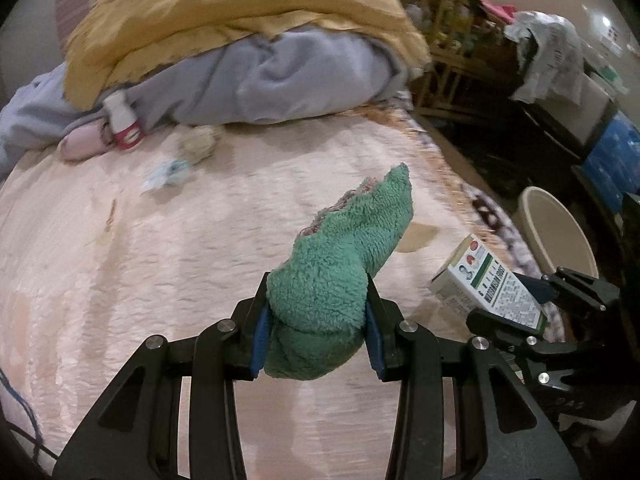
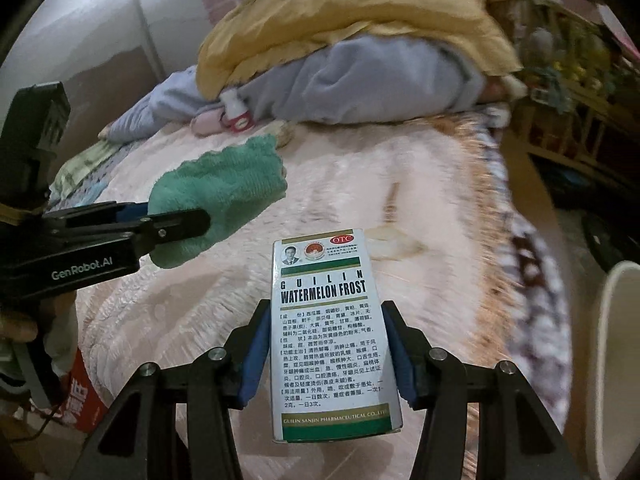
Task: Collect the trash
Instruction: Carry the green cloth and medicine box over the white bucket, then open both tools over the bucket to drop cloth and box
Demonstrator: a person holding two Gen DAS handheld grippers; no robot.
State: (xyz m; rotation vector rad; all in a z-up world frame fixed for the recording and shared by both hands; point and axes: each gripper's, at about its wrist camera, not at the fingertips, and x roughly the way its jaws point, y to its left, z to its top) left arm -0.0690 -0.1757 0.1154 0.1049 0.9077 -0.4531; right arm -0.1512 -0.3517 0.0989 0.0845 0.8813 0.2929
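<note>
Left gripper [image 1: 316,312] clamped on crumpled green terry-cloth rag [image 1: 348,256], blue pads pressed into both sides; rag lifted clear of pink quilted bed cover [image 1: 160,264]. Right gripper [image 2: 324,344] narrowed onto white-and-green cardboard medicine box [image 2: 332,336], printed "Watermelon Frost", pads against both long edges, box held above the bed cover. Cream round plastic bin [image 1: 560,232] beside the bed, to the right. Small white-capped red bottle [image 1: 122,122] lying against grey blanket [image 1: 280,80] under yellow quilt [image 1: 224,12], far end of bed.
</note>
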